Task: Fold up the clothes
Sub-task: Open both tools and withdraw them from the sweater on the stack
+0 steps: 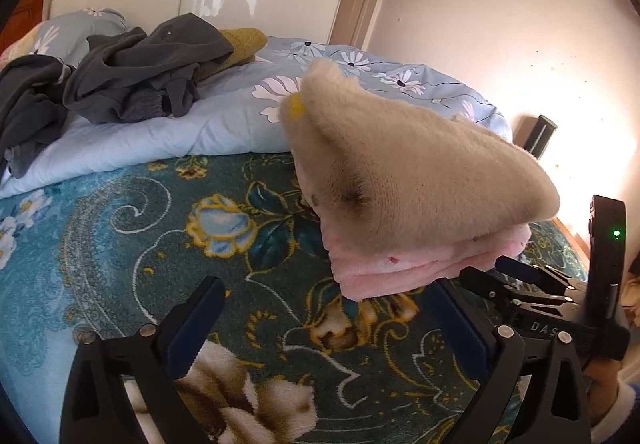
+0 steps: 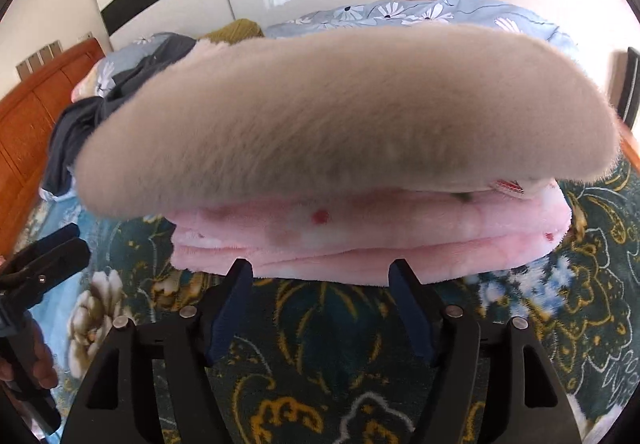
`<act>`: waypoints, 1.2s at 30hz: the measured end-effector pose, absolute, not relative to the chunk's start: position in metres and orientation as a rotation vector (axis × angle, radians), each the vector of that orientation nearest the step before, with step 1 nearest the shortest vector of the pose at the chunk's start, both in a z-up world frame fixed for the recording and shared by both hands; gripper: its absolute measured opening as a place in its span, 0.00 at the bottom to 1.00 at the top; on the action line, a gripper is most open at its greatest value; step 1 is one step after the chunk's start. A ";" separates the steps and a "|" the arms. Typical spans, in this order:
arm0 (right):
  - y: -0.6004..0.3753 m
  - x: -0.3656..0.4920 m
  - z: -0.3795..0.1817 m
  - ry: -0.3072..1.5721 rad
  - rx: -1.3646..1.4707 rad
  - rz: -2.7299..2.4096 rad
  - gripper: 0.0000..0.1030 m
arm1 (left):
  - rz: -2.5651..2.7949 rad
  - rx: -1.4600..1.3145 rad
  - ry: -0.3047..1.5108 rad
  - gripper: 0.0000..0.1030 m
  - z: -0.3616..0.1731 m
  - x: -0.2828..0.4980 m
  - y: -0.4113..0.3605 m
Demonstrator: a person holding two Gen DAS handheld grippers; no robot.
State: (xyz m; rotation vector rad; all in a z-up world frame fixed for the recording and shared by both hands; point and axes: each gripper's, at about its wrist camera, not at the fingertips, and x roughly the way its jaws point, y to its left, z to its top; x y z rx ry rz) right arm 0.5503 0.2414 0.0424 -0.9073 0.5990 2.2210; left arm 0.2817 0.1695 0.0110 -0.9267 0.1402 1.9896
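On the teal floral blanket (image 1: 120, 228) that covers the near part of the bed, your folded stack sits toward the right-hand edge: a beige plush garment (image 1: 404, 172) lies on top of a folded pink fleece garment (image 1: 400, 268), and the beige piece overhangs the pink one on the side facing you. Your left gripper (image 1: 326, 314) hangs just above the blanket with its jaws spread wide and nothing between them; its right fingertip is just beside the pink fleece's near corner. Your right gripper (image 2: 322, 294) points straight at the long side of the stack, jaws also parted and empty, with both fingertips right at the lower edge of the pink fleece; whether they touch it you cannot tell. Farther back, a light blue daisy-print duvet (image 1: 224, 116) lies bunched across the bed, and a heap of unfolded dark grey clothes (image 1: 132, 80) rests on it toward the left, with a mustard knit piece (image 1: 240, 46) behind the heap.
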 end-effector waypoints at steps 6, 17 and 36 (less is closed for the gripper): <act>0.235 0.541 0.039 0.575 -0.883 2.177 0.82 | 1.973 -0.931 0.113 1.00 0.005 0.276 0.167; 0.228 0.528 0.044 0.527 -0.840 2.085 0.98 | 2.032 -0.916 0.065 1.00 0.008 0.264 0.160; 0.227 0.515 0.047 0.529 -0.833 2.029 1.00 | 2.045 -0.947 0.118 1.00 -0.007 0.259 0.171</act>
